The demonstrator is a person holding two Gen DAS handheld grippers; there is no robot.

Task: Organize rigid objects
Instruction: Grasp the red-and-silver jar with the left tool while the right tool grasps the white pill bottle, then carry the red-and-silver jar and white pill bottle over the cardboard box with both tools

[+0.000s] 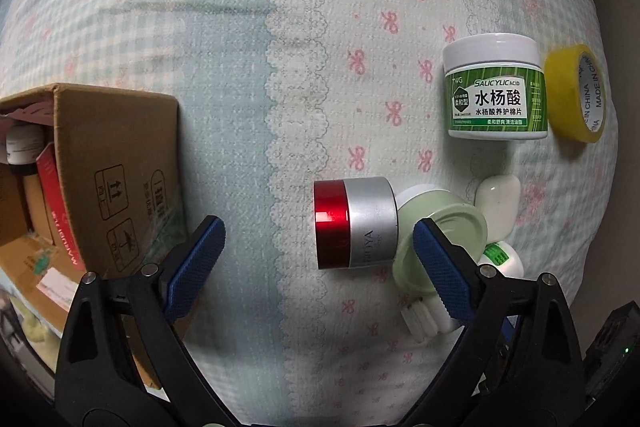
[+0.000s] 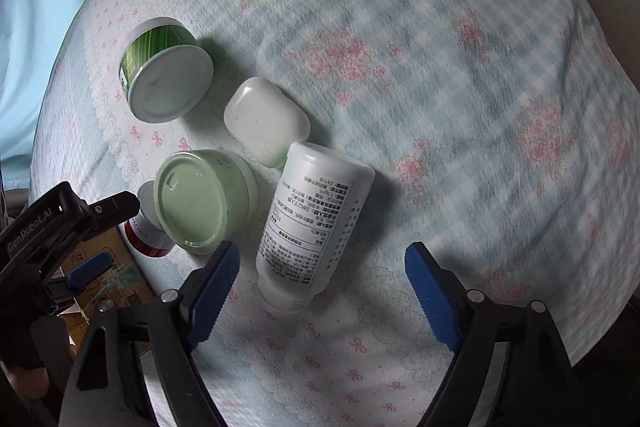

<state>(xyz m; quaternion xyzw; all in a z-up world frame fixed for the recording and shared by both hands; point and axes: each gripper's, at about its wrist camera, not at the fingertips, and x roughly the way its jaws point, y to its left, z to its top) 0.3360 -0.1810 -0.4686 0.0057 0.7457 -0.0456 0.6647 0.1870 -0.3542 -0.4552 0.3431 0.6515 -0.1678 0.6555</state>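
Note:
A red-and-silver jar (image 1: pixel 356 223) lies on its side on the bedspread, between the fingers of my left gripper (image 1: pixel 318 229). The jaws stand wide and neither pad touches the jar. Against its right side leans a pale green jar (image 1: pixel 440 227), partly behind the right finger. In the right wrist view a white bottle (image 2: pixel 316 219) with printed text lies between the fingers of my right gripper (image 2: pixel 323 251). There is a gap on both sides, so this gripper is open too. The pale green jar (image 2: pixel 200 199) sits left of the bottle, and a white case (image 2: pixel 266 115) lies just beyond it.
An open cardboard box (image 1: pixel 112 155) holding several items stands at the left. A green-labelled white jar (image 1: pixel 496 87) and a yellow tape roll (image 1: pixel 576 93) lie at the far right. The bedspread (image 1: pixel 200 47) carries a blue check with pink bows.

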